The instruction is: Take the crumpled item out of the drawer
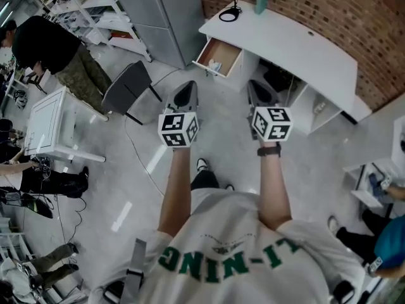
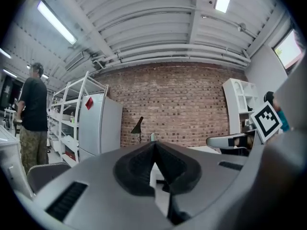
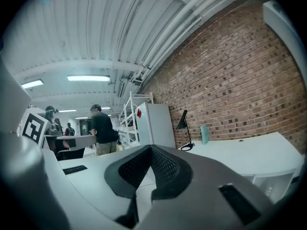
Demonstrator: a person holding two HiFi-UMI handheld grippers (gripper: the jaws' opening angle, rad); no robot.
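Grey left gripper point(image 1: 184, 91) and grey right gripper point(image 1: 259, 90) level, jaws pressed together, empty. Well ahead: open white drawer point(image 1: 219, 56) of curved white desk point(image 1: 297, 43), pale crumpled item point(image 1: 214, 65) inside.

1. The left arm point(image 1: 177, 189) and right arm point(image 1: 273, 189) are stretched forward, side by side.
2. The left gripper point(image 1: 186, 86) is held level; its fingers point(image 2: 136, 169) are pressed together tip to tip.
3. The right gripper point(image 1: 255, 85) is held level just beside it, apart from it; its fingers point(image 3: 168, 169) are likewise closed together.
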